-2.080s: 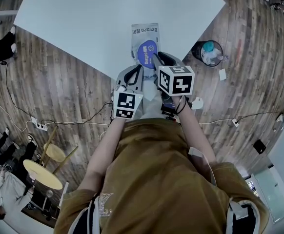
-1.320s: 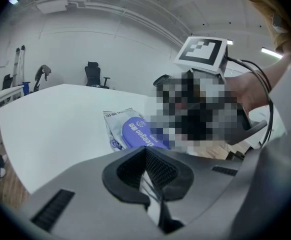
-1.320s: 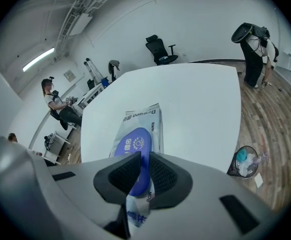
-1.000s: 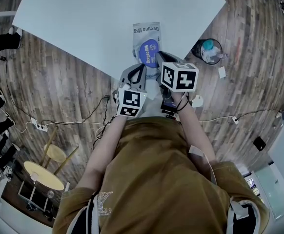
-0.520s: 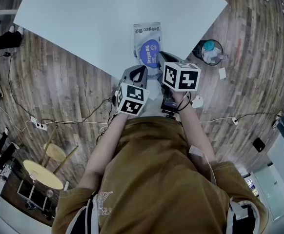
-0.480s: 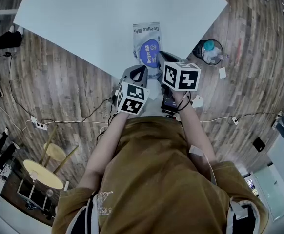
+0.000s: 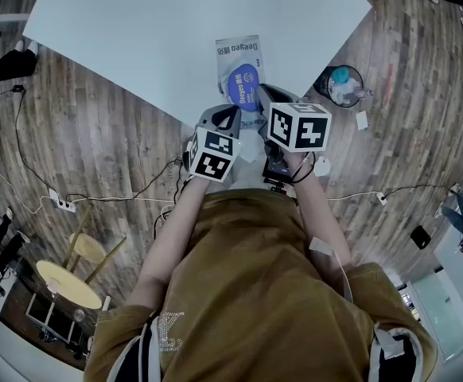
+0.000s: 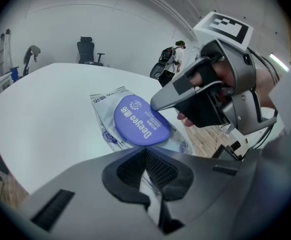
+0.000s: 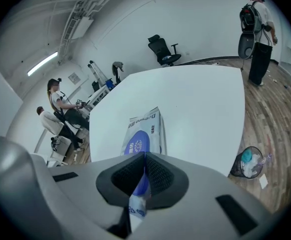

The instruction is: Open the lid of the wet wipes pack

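wood-plank floor (image 7: 96, 134) runs around a big white desk (image 7: 136, 30), with a wire waste bin (image 7: 339, 84) standing on the planks off the desk's right corner. the wet wipes pack (image 7: 237, 52) lies flat near the desk's front edge, its long side pointing away from the person. its round blue lid (image 7: 241, 82) sits closed on the half of the pack nearer the person.

both tools meet at that near end. the left tool (image 8: 145, 151) has its jaws drawn almost together. only a thin slit is left, filled by a white sliver of the pack's near edge, so it grips the pack there. the right tool (image 9: 144, 155) comes in from the right, and its tip rests at the lid's near right rim. its jaws are just as narrow, pinched on a strip of blue lid with printed white wrapper showing below it. the two tools sit just beside each other.
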